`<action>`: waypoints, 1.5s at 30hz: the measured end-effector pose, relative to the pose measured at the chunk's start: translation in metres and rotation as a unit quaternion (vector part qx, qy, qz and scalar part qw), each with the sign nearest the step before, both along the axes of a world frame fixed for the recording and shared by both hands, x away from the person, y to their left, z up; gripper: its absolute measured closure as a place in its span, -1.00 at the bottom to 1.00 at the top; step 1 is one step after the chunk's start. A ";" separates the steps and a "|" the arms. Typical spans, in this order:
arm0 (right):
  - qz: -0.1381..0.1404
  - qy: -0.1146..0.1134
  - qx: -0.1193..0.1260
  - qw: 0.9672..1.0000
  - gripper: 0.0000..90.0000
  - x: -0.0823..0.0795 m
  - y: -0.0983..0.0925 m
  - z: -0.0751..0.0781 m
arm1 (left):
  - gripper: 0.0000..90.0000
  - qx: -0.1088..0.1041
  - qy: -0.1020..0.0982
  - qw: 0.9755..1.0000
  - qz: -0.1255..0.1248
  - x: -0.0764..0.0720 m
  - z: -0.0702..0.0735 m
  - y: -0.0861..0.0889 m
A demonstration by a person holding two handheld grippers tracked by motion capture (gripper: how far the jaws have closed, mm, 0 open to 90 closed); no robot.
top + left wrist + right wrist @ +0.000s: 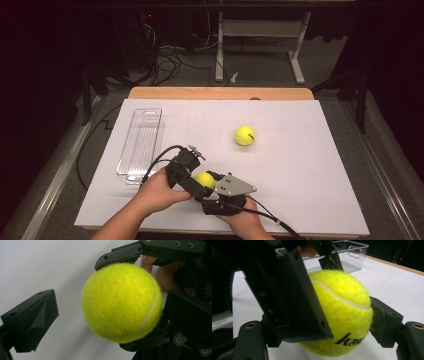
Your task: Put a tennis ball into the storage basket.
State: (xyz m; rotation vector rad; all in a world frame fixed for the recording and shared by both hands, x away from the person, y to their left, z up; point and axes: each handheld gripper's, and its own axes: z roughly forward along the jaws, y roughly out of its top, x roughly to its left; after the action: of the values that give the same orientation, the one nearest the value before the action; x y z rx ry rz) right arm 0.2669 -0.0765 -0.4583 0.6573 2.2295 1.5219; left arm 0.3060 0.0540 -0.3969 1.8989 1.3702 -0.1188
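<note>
both tongs [204,181] meet at one ball [204,179].

Your desk [300,165] is evenly lit from overhead, the room behind it nearly black. Shadows are soft, no glare. Close-up fingers [294,302] look blurry and underexposed; the high view is slightly soft.

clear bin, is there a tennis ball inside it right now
No, the clear bin holds nothing in the high view; one tennis ball lies on the white sheet and the other ball sits between the two tools.
</note>
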 end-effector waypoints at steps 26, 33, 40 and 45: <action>-0.004 -0.005 -0.001 1.000 -0.39 0.001 -0.001 0.001 | -0.44 -0.034 0.037 0.999 -0.011 0.002 -0.001 0.001; -0.005 -0.003 -0.005 1.000 -0.39 0.001 0.000 0.000 | -0.42 -0.028 0.036 0.999 -0.010 0.003 -0.003 0.000; -0.003 -0.004 -0.006 1.000 -0.39 0.002 -0.001 -0.001 | -0.41 -0.029 0.035 0.999 -0.007 0.003 -0.003 -0.001; -0.002 -0.004 0.002 1.000 -0.41 0.003 -0.001 -0.001 | -0.41 -0.031 0.034 0.999 -0.003 0.003 -0.002 0.000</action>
State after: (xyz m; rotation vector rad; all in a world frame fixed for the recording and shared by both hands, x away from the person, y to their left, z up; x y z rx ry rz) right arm 0.2696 -0.0779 -0.4591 0.6563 2.2188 1.5233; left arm 0.3089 0.0537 -0.3990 1.8630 1.3892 -0.2291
